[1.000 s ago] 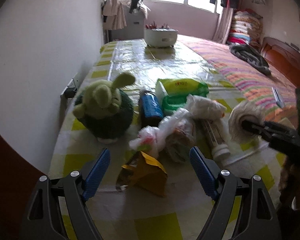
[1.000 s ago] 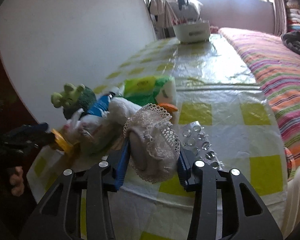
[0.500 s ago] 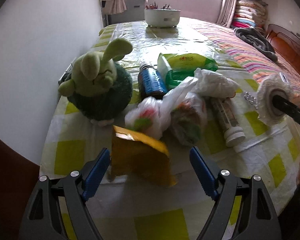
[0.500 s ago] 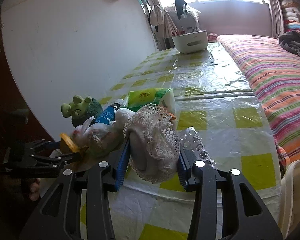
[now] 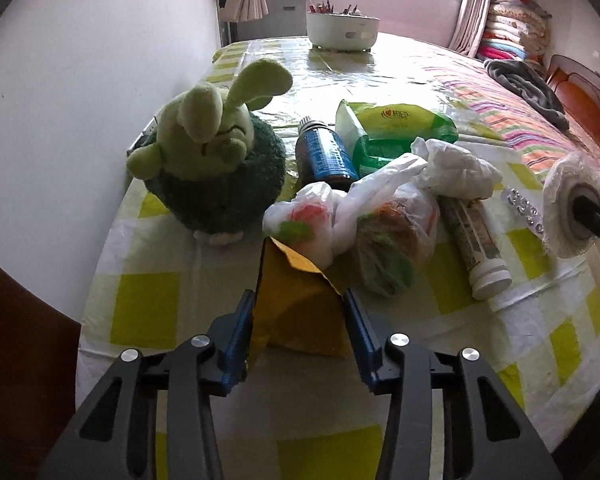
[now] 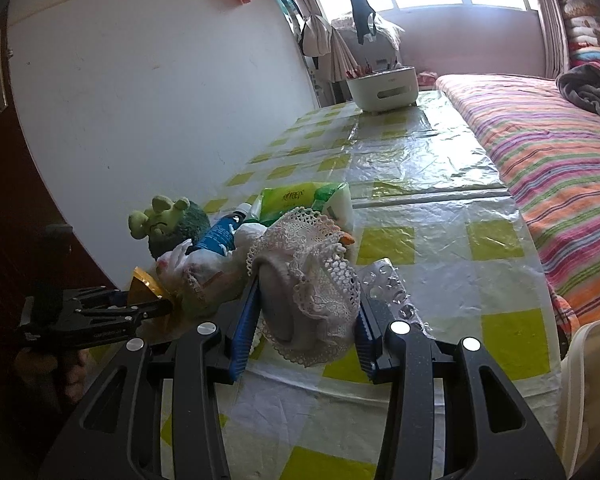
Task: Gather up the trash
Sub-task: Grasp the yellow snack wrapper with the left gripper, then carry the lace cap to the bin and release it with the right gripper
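My left gripper is shut on a crumpled yellow wrapper at the near edge of the checked table. Behind it lie tied white plastic bags with colourful waste. My right gripper is shut on a white lace-trimmed cloth roll, held just above the table; it also shows at the right of the left wrist view. The left gripper with the yellow wrapper shows at the left of the right wrist view.
A green plush toy, a blue bottle, a green tissue pack, a white tube and a blister pack lie on the table. A white basin stands at the far end. A striped bed is on the right.
My left gripper moved forward over the yellow wrapper and closed on it. My right gripper kept its hold on the lace cloth and drew back and up slightly.
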Available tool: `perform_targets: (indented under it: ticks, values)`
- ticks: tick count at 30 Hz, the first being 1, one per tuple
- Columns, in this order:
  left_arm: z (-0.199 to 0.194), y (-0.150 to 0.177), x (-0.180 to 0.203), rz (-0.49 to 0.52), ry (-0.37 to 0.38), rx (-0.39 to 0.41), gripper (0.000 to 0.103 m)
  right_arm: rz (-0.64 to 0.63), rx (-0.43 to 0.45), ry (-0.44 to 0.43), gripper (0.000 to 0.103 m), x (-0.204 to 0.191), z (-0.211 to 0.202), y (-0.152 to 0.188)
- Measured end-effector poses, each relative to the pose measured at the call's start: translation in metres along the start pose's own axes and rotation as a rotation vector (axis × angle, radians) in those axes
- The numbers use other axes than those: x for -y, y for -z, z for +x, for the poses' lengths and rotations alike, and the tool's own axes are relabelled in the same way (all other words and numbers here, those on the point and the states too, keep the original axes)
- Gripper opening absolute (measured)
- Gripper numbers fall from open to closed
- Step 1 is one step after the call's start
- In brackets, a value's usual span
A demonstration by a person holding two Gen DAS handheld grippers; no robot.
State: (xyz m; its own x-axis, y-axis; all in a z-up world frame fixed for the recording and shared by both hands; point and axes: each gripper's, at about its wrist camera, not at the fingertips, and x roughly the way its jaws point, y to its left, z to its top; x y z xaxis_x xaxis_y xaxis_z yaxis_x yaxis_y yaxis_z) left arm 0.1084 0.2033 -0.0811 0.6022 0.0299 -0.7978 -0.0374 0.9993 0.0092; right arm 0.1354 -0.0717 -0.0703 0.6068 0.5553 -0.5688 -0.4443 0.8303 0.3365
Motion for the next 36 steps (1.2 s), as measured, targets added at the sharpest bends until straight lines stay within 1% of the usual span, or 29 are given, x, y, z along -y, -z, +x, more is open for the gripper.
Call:
perform_targets:
  ticks: [3, 5, 8, 12, 17, 19, 22, 27, 32, 36]
  values:
    - [-0.010, -0.002, 0.002, 0.004, -0.005, 0.041, 0.040, 0.003, 0.008, 0.002, 0.041, 0.001, -0.002, -0.001]
    - [-0.016, -0.003, 0.004, 0.003, -0.004, 0.070, 0.036, 0.004, 0.018, 0.005, 0.041, 0.001, -0.004, -0.001]
    - [-0.029, -0.007, 0.010, -0.001, 0.001, 0.129, 0.035, 0.001, 0.030, 0.011, 0.041, 0.002, -0.008, -0.001]
    - [-0.045, -0.014, 0.022, -0.009, 0.042, 0.193, 0.034, 0.003, 0.040, 0.022, 0.041, 0.006, -0.012, -0.002]
    - [-0.060, -0.020, 0.034, -0.020, 0.099, 0.242, 0.034, 0.010, 0.066, 0.046, 0.041, 0.014, -0.022, -0.003]
    - [-0.065, -0.021, 0.043, -0.009, 0.125, 0.260, 0.034, 0.013, 0.077, 0.057, 0.041, 0.018, -0.028, -0.003]
    - [-0.071, -0.022, 0.057, 0.010, 0.153, 0.280, 0.034, 0.027, 0.094, 0.073, 0.041, 0.026, -0.038, -0.002]
    - [-0.075, -0.023, 0.082, 0.045, 0.198, 0.288, 0.034, 0.048, 0.121, 0.103, 0.041, 0.041, -0.055, 0.000]
    - [-0.075, -0.025, 0.106, 0.087, 0.224, 0.296, 0.034, 0.068, 0.140, 0.134, 0.041, 0.055, -0.070, 0.002]
    - [-0.075, -0.026, 0.121, 0.101, 0.246, 0.302, 0.034, 0.083, 0.159, 0.156, 0.041, 0.066, -0.082, 0.004]
